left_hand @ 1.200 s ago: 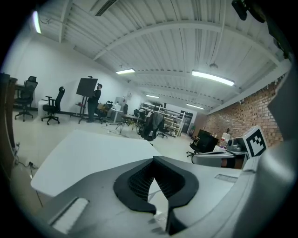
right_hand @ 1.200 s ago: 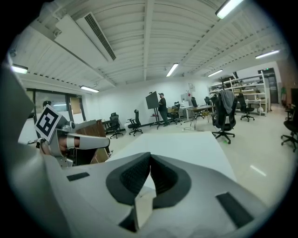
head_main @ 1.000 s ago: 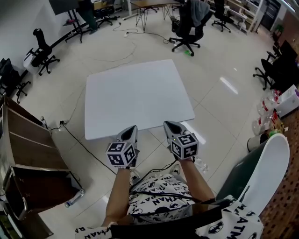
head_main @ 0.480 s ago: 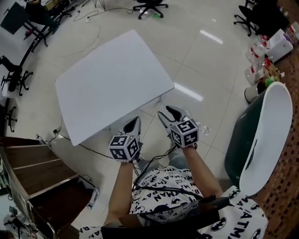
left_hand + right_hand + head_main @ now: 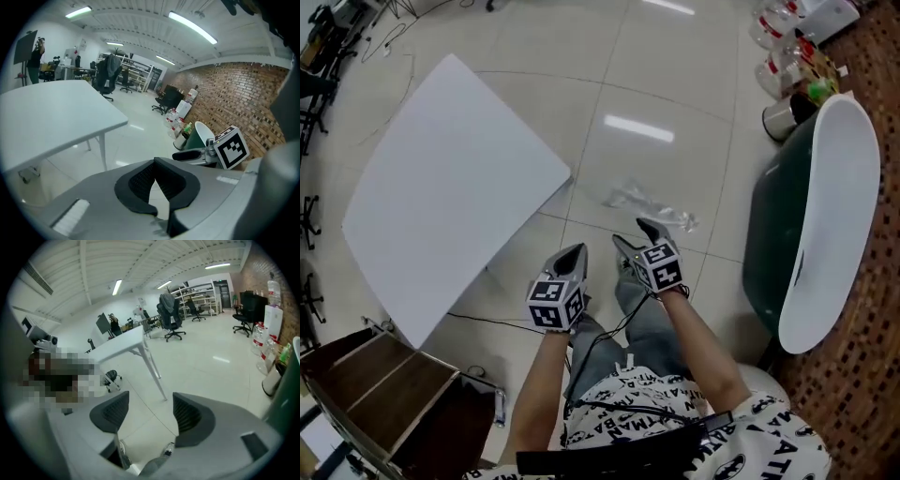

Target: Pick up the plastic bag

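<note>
A crumpled clear plastic bag [image 5: 652, 208] lies on the pale tiled floor, just beyond the table's corner. My right gripper [image 5: 635, 234] hangs a little short of it, pointing down at the floor. Its jaws have just been opening and now stand open [image 5: 150, 413] with nothing between them. My left gripper [image 5: 575, 255] is beside it on the left, farther from the bag. Its pads meet at the tips, so it is shut and empty [image 5: 154, 164]. The bag does not show in either gripper view.
A white table [image 5: 450, 187] stands at the left, with a cable on the floor under it. A dark green and white tub-like seat [image 5: 816, 216] is at the right, with bottles [image 5: 778, 28] behind it. A wooden shelf unit [image 5: 384, 375] is at the lower left.
Both grippers have come down from the table's edge toward the floor. The view has swung right and the bag has come into sight. The right jaws have opened.
</note>
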